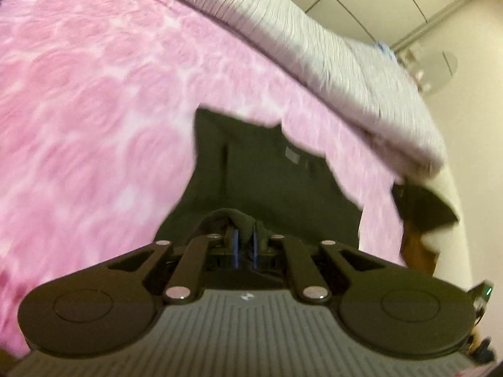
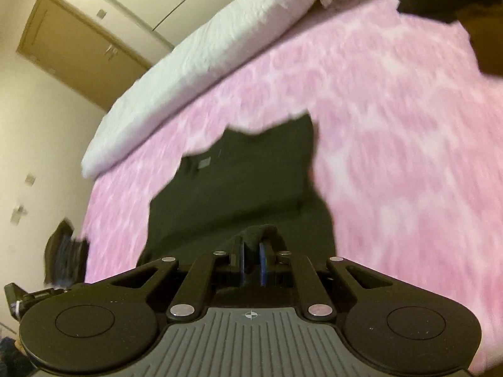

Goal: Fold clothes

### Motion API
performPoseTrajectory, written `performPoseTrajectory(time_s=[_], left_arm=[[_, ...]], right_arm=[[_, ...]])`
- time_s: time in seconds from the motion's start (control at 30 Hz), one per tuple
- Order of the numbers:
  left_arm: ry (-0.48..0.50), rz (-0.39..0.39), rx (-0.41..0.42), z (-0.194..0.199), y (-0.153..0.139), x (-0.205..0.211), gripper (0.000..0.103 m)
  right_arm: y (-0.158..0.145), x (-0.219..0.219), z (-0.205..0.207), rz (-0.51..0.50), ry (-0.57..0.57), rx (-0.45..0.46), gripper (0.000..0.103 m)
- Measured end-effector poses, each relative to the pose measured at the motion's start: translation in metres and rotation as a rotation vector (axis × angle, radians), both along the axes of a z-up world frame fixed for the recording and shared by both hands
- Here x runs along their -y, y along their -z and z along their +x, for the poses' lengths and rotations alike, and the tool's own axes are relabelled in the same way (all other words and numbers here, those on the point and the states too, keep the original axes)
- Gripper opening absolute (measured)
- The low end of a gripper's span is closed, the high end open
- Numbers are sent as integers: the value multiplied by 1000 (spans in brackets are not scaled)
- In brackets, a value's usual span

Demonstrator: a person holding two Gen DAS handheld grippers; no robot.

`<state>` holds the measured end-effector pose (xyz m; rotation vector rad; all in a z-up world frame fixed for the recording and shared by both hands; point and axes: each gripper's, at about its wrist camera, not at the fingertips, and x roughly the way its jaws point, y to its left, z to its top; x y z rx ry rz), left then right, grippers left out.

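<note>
A dark olive-black garment lies spread on a pink patterned bedspread; a small grey label shows on it. My left gripper is shut on a bunched edge of the garment at its near side. In the right wrist view the same garment stretches away from my right gripper, which is shut on another bunched edge of it. Both views are blurred by motion. The fabric hides the fingertips.
A folded white-grey ribbed blanket lies along the far side of the bed and shows in the right view. A wooden door and cream walls are behind. Dark cloth hangs at the bed's left edge.
</note>
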<state>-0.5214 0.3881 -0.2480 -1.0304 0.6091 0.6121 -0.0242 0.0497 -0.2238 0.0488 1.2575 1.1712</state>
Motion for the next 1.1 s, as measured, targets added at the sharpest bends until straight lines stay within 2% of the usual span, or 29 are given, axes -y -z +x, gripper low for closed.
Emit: performPoseTrajectory(time_s=[0.1,0.2,0.23,0.27,0.33,0.43,0.53,0.67,0.8,0.9,1.1], left_arm=[[6,-13,18,49,20,-60,6],[7,-41,-42,94,55,-113,10],[9,-55,-75,107,68,-128,11],[19,-57,-113,116,78,-138,11],[50,-54,-159,124,93,-149,11],[100,-19,-190,123,99,-151,14],[162,40,-237,121,102,-145,14],[237,119,-249,133,106,-140,21],[322,209,-309,153,116,-139,21],[341,192,-328,159,127,-145,22],[316,143,-310,161,137,-153,21]], right_arm=[[16,-51,26,-30,75,-5,8],[42,-99,55,-62,179,-42,9],[54,-111,63,-68,209,-73,12],[64,-119,70,-81,238,-88,27],[75,-128,80,-109,294,-56,47],[80,-124,83,-96,305,-28,49],[89,-112,88,-101,280,-47,49],[97,-114,86,-179,196,20,49],[106,-127,82,-210,94,91,49],[108,-137,78,-182,26,147,49],[119,-154,82,-179,-19,190,49]])
